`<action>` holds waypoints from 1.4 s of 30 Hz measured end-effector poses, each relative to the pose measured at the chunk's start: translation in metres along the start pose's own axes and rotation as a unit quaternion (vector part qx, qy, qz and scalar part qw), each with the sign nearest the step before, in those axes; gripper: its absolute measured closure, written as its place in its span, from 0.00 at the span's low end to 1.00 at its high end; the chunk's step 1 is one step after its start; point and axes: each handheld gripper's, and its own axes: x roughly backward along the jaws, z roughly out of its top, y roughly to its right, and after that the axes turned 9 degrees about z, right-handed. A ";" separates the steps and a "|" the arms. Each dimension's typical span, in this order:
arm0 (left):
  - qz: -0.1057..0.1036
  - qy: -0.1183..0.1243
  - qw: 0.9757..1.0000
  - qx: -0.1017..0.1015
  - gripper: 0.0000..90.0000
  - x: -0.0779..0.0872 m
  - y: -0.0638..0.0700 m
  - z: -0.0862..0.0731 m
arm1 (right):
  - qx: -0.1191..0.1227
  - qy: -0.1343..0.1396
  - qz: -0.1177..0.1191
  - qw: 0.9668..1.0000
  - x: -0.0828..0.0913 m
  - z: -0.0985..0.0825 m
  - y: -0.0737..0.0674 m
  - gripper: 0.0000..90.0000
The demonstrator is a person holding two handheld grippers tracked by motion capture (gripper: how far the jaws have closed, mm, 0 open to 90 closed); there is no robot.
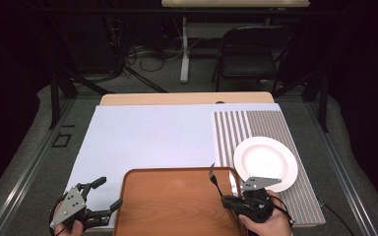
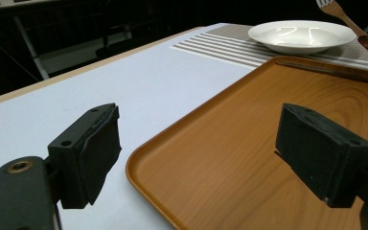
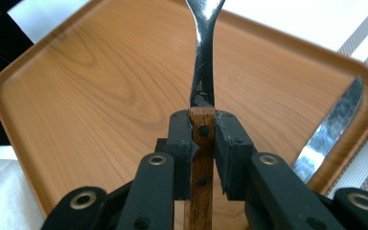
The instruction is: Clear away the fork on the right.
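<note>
Your right gripper clamps the fork by its wooden handle above the tray, probably bound for the plate; your left gripper gapes empty over the tray's corner

- left gripper: jaws wide apart, nothing between, low at table's near-left edge
- right gripper: jaws clamped on a wooden handle, near-right edge
</note>
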 end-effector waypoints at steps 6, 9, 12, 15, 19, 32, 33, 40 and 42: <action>-0.001 -0.001 1.000 0.001 0.17 0.000 0.000 0.000 | -0.024 -0.020 -0.004 1.000 -0.007 -0.002 0.004 0.86; -0.001 -0.001 1.000 0.001 0.17 0.000 0.000 0.000 | -0.032 -0.025 -0.003 0.999 -0.011 -0.003 0.006 0.86; -0.001 0.000 1.000 0.001 0.17 0.000 0.000 0.000 | -0.043 -0.028 -0.004 0.999 -0.014 -0.003 0.008 0.86; -0.001 -0.001 1.000 0.001 0.17 0.000 0.000 0.000 | -0.050 -0.031 -0.005 0.998 -0.016 -0.003 0.011 0.86; -0.002 -0.002 1.000 0.002 0.17 0.000 0.000 0.000 | -0.065 -0.037 -0.006 0.997 -0.020 -0.001 0.013 0.86; -0.002 -0.003 1.000 0.000 0.17 -0.001 0.000 0.000 | -0.108 -0.058 -0.008 0.992 -0.037 -0.002 0.023 0.86; -0.001 -0.003 1.000 0.001 0.17 -0.001 0.000 0.000 | -0.109 -0.059 -0.008 0.992 -0.039 -0.003 0.023 0.86; -0.002 -0.004 1.000 -0.001 0.17 -0.001 0.000 0.000 | -0.113 -0.075 -0.008 0.991 -0.049 -0.007 0.024 0.86; -0.002 -0.004 1.000 -0.001 0.17 -0.001 0.000 0.000 | -0.108 -0.074 -0.008 0.991 -0.049 -0.008 0.023 0.86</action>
